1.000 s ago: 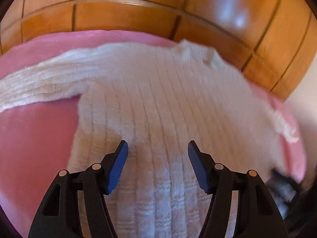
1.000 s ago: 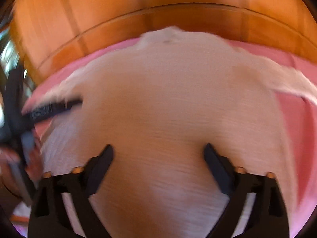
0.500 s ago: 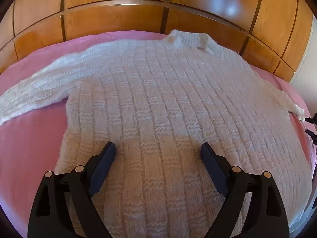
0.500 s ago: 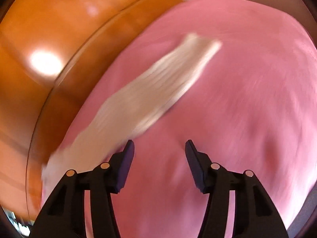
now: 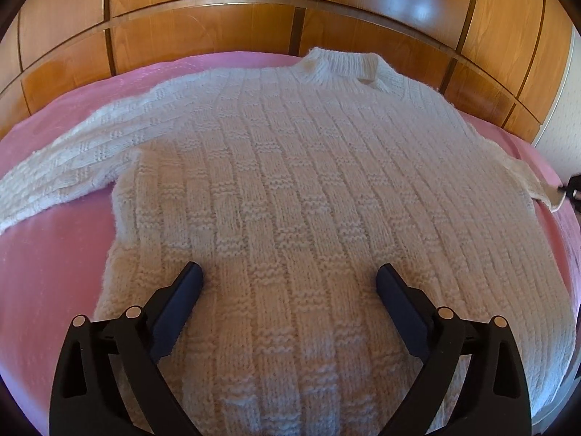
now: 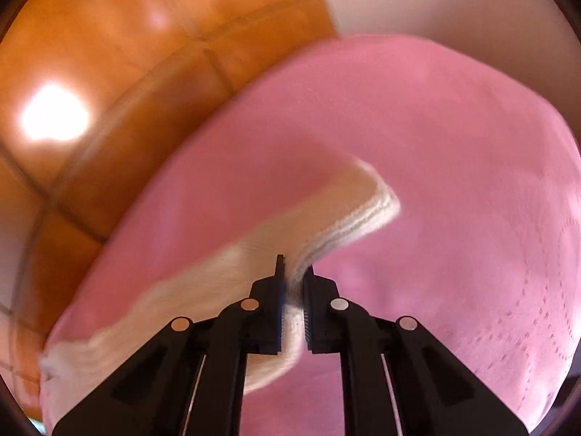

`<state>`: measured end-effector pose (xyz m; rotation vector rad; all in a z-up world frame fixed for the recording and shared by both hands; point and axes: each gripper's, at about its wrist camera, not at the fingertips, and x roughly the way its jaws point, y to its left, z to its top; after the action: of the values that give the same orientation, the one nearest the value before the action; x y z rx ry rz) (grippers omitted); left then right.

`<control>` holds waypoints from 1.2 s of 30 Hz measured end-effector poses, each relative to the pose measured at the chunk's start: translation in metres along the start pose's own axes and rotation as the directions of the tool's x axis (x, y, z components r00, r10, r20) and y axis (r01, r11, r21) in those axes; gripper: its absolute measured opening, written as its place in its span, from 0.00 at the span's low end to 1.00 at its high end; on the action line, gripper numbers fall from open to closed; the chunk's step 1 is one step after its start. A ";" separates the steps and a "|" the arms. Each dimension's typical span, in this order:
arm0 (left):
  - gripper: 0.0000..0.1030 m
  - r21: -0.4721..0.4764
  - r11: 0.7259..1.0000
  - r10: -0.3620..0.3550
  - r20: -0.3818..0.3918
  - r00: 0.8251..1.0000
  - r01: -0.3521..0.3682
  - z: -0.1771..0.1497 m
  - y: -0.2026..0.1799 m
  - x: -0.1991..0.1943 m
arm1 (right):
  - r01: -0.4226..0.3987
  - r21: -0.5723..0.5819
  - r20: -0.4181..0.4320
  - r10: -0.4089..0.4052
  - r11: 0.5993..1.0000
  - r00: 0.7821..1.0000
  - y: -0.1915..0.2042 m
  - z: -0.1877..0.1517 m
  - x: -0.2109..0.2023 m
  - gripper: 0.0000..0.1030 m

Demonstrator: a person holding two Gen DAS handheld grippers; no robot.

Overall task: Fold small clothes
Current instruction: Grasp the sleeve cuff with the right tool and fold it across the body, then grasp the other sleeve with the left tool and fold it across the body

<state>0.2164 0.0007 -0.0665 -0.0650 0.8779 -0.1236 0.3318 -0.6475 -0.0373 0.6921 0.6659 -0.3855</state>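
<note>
Sleeve (image 6: 254, 265) blurred, pinched in right claw (image 6: 294, 290)

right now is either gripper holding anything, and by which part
The right gripper is shut on the white sweater, pinching its sleeve near the cuff. The left gripper holds nothing; its jaws are opening above the sweater's lower body.

I read the sweater (image 5: 290, 181) as chunky white knit wool, ribbed and slightly fuzzy, matt throughout. Under it I see a pink bedspread (image 5: 54, 272), soft matt cloth with stitched quilting lines. Behind, the wooden panels (image 5: 203, 25) are varnished and glossy, throwing bright glare. My left gripper (image 5: 288, 279) is matt black plastic with dark blue pads (image 5: 189, 283) and small shiny metal pins.
</note>
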 end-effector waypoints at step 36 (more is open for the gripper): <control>0.81 -0.159 0.961 -0.241 -0.068 0.968 0.228 0.081 0.010 0.023 | -0.432 -0.522 -0.371 0.260 0.735 0.891 0.225 -0.280 -0.051 0.81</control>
<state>0.2943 0.0083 -0.0330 -0.3077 0.9633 -0.2840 0.2931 -0.2873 -0.0618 0.2476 0.8468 0.2871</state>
